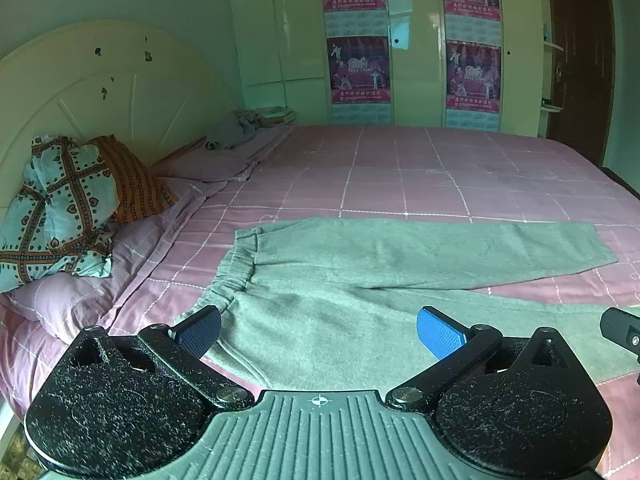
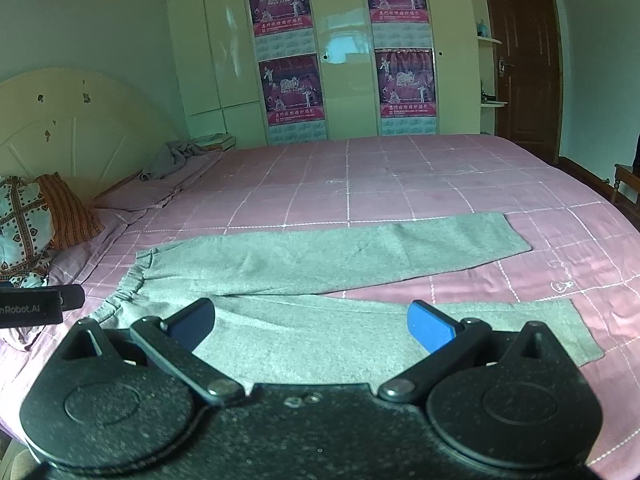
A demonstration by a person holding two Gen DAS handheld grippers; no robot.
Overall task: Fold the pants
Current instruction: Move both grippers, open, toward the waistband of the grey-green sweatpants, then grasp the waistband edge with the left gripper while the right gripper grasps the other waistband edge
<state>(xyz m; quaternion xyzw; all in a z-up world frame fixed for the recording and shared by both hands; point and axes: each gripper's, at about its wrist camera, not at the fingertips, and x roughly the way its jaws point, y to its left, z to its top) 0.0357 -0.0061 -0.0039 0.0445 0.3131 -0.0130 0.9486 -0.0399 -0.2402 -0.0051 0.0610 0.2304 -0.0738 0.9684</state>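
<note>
Grey pants (image 1: 360, 272) lie flat on the pink checked bed, waistband to the left, both legs spread apart to the right. They also show in the right wrist view (image 2: 320, 264). My left gripper (image 1: 320, 332) is open and empty, hovering over the near hip by the waistband (image 1: 230, 280). My right gripper (image 2: 312, 324) is open and empty over the near leg. The near leg's cuff (image 2: 580, 332) lies to its right. The right gripper's edge (image 1: 620, 330) shows in the left wrist view, and the left gripper's edge (image 2: 40, 306) shows in the right wrist view.
Patterned pillows (image 1: 64, 208) and a lilac pillow (image 1: 60, 300) lie at the headboard on the left. A crumpled grey garment (image 1: 236, 130) lies at the far corner. A wardrobe (image 1: 416, 40) with posters stands behind the bed (image 1: 400, 176). A brown door (image 2: 524, 56) is at the right.
</note>
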